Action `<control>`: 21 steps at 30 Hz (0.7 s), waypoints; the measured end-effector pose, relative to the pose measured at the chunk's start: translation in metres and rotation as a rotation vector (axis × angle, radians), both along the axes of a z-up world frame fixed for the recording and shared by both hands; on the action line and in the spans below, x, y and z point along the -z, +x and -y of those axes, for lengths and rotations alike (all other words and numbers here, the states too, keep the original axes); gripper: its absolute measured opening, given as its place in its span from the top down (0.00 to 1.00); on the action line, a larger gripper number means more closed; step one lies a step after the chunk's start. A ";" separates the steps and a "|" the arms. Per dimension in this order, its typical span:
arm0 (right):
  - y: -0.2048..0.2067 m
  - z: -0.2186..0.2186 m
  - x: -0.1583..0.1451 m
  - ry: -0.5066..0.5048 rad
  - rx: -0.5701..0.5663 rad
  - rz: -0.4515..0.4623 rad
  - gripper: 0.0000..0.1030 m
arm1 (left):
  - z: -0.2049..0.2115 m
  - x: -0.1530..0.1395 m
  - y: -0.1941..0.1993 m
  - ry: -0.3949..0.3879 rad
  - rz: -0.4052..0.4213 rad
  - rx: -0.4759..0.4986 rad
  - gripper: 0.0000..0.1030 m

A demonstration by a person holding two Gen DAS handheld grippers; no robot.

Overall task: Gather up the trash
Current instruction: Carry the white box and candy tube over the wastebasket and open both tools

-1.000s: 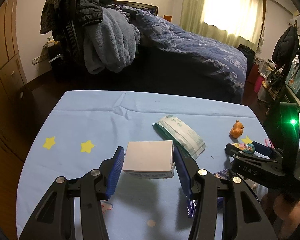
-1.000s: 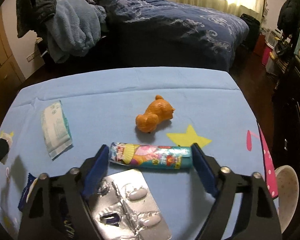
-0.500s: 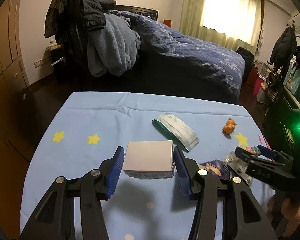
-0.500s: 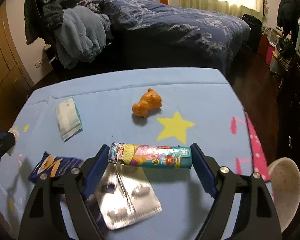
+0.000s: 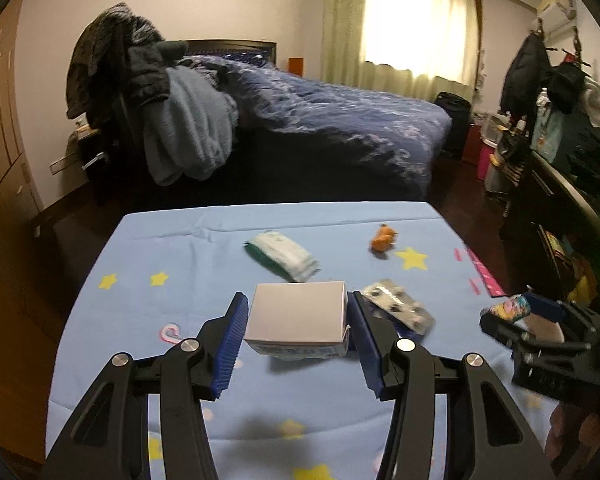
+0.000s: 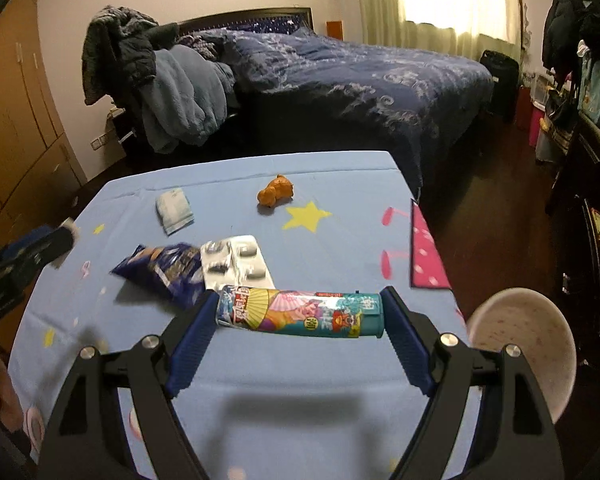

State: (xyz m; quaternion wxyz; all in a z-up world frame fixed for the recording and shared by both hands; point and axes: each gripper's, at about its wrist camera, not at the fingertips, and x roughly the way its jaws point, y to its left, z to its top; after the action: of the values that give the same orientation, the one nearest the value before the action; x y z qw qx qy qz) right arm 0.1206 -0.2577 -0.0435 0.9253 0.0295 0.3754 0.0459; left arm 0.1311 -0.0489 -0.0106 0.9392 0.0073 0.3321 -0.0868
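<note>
My left gripper (image 5: 298, 334) is shut on a small white box (image 5: 298, 320), held above the blue tablecloth (image 5: 180, 320). My right gripper (image 6: 300, 316) is shut on a colourful printed tube (image 6: 300, 314), gripped end to end and lifted off the cloth. In the left wrist view the right gripper (image 5: 520, 314) shows at the right edge with the tube (image 5: 512, 307) in it. On the cloth lie a silver blister pack (image 6: 236, 264), a dark blue snack wrapper (image 6: 164, 270), a white-green tissue pack (image 6: 174, 210) and an orange toy figure (image 6: 276, 195).
A white bin (image 6: 528, 344) stands off the table's right front corner. A pink cloth (image 6: 424, 256) hangs at the right table edge. Beyond the table is a bed (image 6: 360, 80) with piled clothes (image 6: 172, 92). A wardrobe (image 6: 16, 120) lines the left wall, cluttered furniture (image 5: 560, 184) the right.
Both grippers have pulled back and risen with their loads; the table items look smaller and farther. The blue snack wrapper and the white bin have come into fuller view on the right.
</note>
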 end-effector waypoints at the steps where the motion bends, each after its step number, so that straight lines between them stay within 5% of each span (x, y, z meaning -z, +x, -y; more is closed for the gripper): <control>1: -0.008 0.002 -0.001 -0.002 0.000 0.006 0.21 | 0.005 -0.001 -0.003 0.001 0.001 0.011 0.50; 9: -0.057 0.029 -0.004 -0.003 0.039 0.047 0.21 | 0.053 -0.009 -0.020 0.011 0.010 0.119 0.49; 21: -0.099 0.128 -0.008 -0.022 0.276 0.093 0.21 | 0.165 -0.019 -0.036 0.022 0.023 0.366 0.49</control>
State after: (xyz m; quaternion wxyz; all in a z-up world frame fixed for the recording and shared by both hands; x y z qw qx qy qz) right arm 0.0213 -0.3853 -0.0355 0.9395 0.0684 0.3248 -0.0847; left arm 0.0949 -0.2136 0.0087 0.9112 0.0789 0.3156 -0.2527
